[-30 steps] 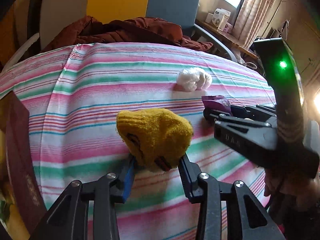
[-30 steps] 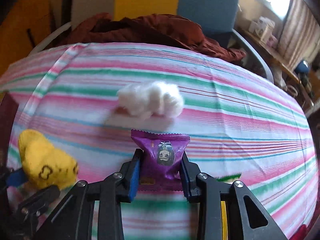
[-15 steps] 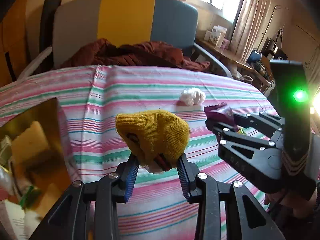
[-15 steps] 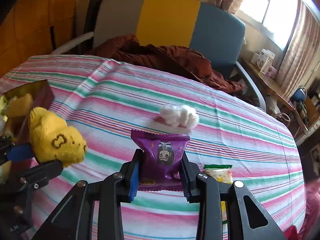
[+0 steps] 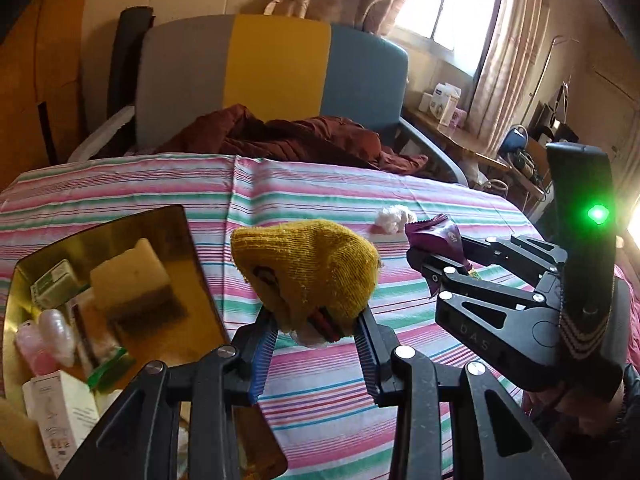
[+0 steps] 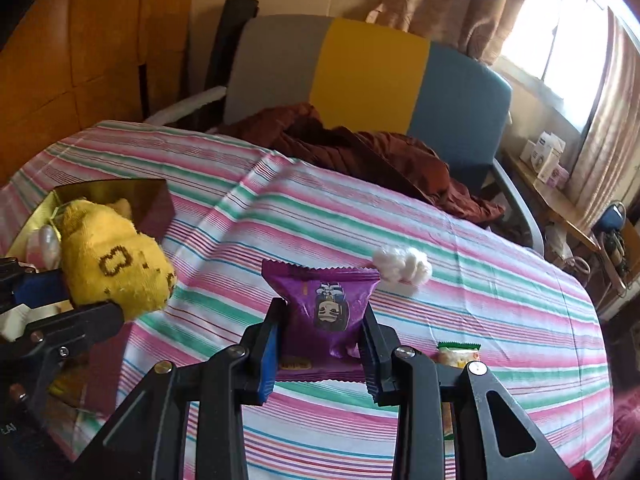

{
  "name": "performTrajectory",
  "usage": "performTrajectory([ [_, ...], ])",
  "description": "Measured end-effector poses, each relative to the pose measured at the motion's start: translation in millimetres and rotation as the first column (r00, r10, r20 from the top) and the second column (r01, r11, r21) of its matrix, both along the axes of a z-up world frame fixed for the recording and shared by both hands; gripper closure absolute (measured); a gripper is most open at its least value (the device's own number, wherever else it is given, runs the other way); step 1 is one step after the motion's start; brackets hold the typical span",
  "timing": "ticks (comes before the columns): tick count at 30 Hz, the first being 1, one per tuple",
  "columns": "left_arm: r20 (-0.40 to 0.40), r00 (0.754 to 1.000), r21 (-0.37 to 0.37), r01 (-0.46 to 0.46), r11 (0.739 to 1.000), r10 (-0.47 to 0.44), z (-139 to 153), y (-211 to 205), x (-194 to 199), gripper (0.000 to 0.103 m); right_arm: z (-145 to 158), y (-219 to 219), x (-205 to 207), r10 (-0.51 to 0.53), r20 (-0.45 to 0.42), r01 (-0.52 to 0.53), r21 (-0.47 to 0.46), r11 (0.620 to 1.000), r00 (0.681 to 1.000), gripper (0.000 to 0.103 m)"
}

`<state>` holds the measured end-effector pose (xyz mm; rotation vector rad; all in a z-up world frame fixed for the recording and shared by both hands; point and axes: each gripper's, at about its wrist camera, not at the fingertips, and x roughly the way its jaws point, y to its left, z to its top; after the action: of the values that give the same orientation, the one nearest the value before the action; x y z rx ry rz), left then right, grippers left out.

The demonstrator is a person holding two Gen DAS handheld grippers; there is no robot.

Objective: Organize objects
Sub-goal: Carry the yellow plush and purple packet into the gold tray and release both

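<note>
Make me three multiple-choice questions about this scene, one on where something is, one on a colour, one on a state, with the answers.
1. Where is the white cotton wad?
A. in the gold tray
B. on the striped cloth
C. on the chair

2. What colour is the snack packet in the right gripper?
A. purple
B. green
C. red

3. What is the left gripper doing?
A. hanging open
B. gripping the yellow sock
C. pressing the tray

Answers: 1 B, it lies on the stripes beyond the packet. 2 A, the wrapper is purple. 3 B, both fingers pinch the sock.

"DAS" is embossed on the right gripper [image 5: 444, 268] body.
</note>
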<state>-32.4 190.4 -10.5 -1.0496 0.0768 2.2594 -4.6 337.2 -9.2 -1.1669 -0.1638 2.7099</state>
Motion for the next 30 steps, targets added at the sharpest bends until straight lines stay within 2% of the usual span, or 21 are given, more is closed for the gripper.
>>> performTrajectory([
  [15,-0.01,0.996,0.029,-0.093,0.995,0.093,9.6,-51.5,6.9,0.066,23.2,-49.2,-0.5,0.104,-0.048,-0.103,0.009,0.995,0.993,0.068],
  [30,-0.008,0.978,0.042,-0.209,0.977,0.209,10.8,-113.2,8.9,0.066,34.8,-96.0,-2.5,0.196,-0.068,-0.195,0.022,0.981,0.978,0.068],
])
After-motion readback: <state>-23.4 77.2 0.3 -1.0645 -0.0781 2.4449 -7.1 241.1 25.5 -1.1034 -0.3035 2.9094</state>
